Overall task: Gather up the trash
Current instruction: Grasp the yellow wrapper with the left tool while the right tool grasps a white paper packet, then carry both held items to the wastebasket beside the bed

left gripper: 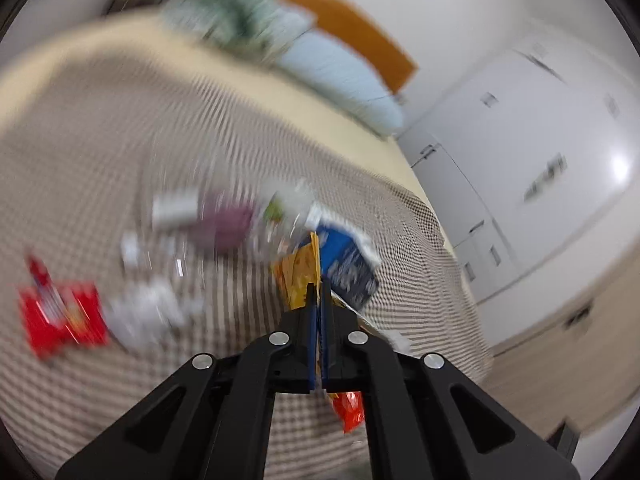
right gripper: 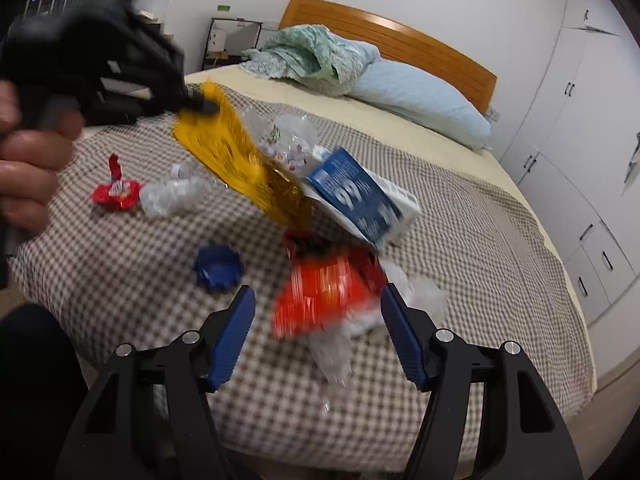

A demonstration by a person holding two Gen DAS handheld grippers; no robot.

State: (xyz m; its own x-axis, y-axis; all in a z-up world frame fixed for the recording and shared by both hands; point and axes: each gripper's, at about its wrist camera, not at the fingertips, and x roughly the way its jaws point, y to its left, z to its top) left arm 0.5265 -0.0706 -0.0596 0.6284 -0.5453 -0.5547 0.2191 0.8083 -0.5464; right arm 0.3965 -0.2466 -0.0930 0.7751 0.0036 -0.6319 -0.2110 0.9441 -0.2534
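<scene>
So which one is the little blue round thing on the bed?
Find the checked blanket on the bed, then the heap of wrappers in its middle. Just left of the orange snack bag, lying alone on the checks, is the blue bottle cap. It is the only small round piece with a toothed rim; the blue carton is a box.

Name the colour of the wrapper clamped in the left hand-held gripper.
Yellow; the wrapper shows best in the right wrist view, pinched by the left hand-held gripper.

Wrappers (right gripper: 320, 300) and carton (right gripper: 356, 196) on bed (right gripper: 480, 240)
</scene>
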